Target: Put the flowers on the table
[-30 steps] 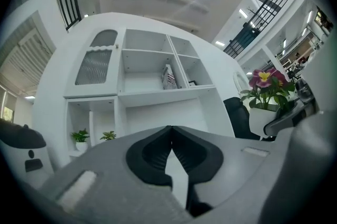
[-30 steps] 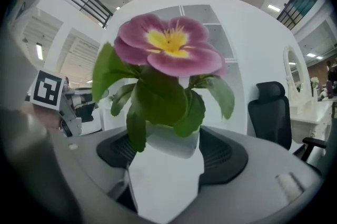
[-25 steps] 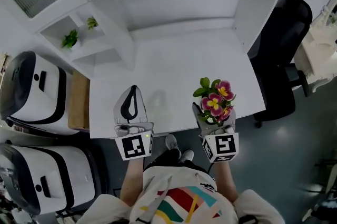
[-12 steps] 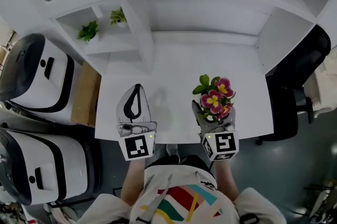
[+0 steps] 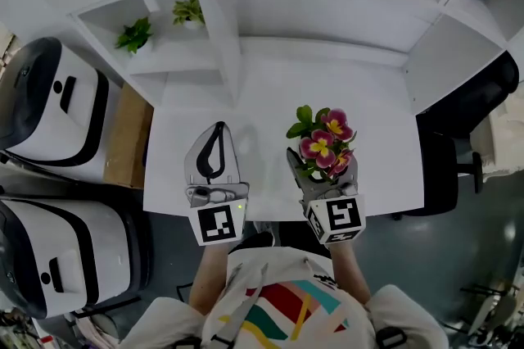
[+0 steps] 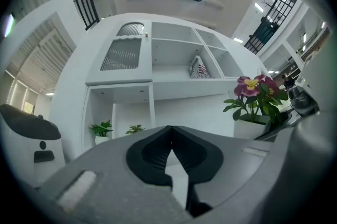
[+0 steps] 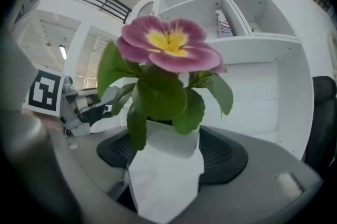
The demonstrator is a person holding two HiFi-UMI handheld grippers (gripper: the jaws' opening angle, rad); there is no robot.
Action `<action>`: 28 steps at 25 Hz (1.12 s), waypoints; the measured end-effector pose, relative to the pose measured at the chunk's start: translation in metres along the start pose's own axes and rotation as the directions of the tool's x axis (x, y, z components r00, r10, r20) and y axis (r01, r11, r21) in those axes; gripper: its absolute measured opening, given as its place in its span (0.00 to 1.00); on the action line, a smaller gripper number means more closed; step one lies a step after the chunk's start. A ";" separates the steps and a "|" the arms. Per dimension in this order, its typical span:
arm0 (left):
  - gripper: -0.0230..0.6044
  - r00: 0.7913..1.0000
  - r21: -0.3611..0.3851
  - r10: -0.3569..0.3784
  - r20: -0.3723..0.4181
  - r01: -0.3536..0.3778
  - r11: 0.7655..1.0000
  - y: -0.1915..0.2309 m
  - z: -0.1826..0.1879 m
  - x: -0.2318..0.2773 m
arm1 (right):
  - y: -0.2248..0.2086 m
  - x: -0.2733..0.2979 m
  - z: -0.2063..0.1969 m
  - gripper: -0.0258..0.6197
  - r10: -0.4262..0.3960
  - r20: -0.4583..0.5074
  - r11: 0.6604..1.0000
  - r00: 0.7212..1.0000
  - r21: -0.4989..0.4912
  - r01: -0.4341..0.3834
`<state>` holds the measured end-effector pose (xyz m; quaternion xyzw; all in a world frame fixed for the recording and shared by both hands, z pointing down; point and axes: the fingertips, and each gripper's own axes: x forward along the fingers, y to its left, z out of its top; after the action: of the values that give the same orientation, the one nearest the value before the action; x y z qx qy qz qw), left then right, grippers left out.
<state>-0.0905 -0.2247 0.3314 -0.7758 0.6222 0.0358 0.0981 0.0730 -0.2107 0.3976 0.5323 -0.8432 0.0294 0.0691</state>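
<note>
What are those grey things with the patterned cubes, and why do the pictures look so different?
There is no robot here. A person holds a grabbing tool in each hand, and the cubes with square patterns are parts of those tools.

The head view comes from a camera on the person's head, looking down. There the left gripper is on the left and the right gripper on the right. The two gripper views come from little cameras riding on each tool, looking along its jaws.

The left gripper's jaws are shut with nothing between them. The right gripper's jaws squeeze a white pot of pink flowers, held over the white table. The table looks bare otherwise. Small plants stand on the shelf behind it.
</note>
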 end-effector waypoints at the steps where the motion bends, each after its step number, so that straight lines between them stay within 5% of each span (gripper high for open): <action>1: 0.04 1.000 -0.007 0.009 0.001 -0.009 1.000 0.001 -0.001 0.003 | -0.002 0.004 0.000 0.58 0.004 -0.001 1.000 1.000 0.002 -0.004; 15: 0.04 0.997 0.018 0.071 -0.027 -0.070 0.997 0.008 -0.010 0.016 | -0.009 0.027 -0.005 0.58 0.067 -0.019 0.998 0.998 0.012 -0.067; 28: 0.04 0.992 -0.013 0.087 -0.092 -0.088 0.996 0.021 -0.040 0.032 | -0.019 0.106 -0.013 0.57 0.129 -0.113 0.991 0.985 0.041 -0.126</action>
<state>-0.1066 -0.2673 0.3624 -0.7494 0.6591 0.0100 0.0616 0.0465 -0.3122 0.4261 0.4757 -0.8696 0.0788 0.1064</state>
